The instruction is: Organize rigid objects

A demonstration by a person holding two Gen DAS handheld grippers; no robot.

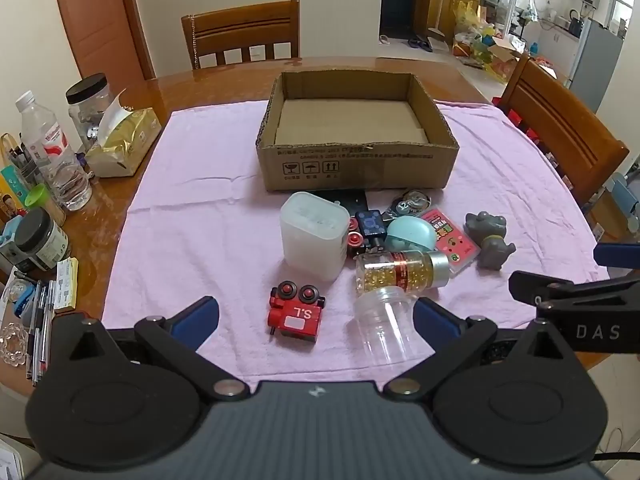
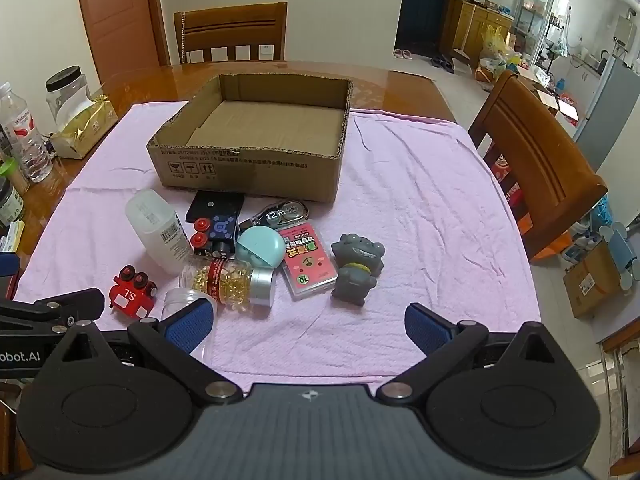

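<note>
An open cardboard box [image 1: 356, 168] [image 2: 248, 176] stands on the pink cloth [image 1: 192, 224] [image 2: 420, 208], nothing inside it. In front of it lies a cluster: a white plastic tub [image 1: 314, 236] [image 2: 158, 232], a red toy train [image 1: 296, 314] [image 2: 132, 292], a clear jar [image 1: 386, 330] [image 2: 180, 300], a bottle of gold capsules [image 1: 404, 270] [image 2: 228, 282], a teal round case [image 1: 410, 236] [image 2: 260, 246], a pink card pack [image 1: 452, 240] [image 2: 308, 262], a grey cat figure [image 1: 488, 244] [image 2: 356, 268]. My left gripper [image 1: 316, 320] is open above the train and jar. My right gripper [image 2: 310, 326] is open over bare cloth near the cat.
A dark blue toy [image 1: 370, 226] [image 2: 220, 232], a black flat box [image 2: 216, 206] and a tape measure [image 2: 286, 212] lie behind the cluster. Bottles, jars and a tissue pack [image 1: 124, 144] crowd the table's left side. Wooden chairs [image 1: 240, 34] [image 2: 536, 160] stand behind and to the right.
</note>
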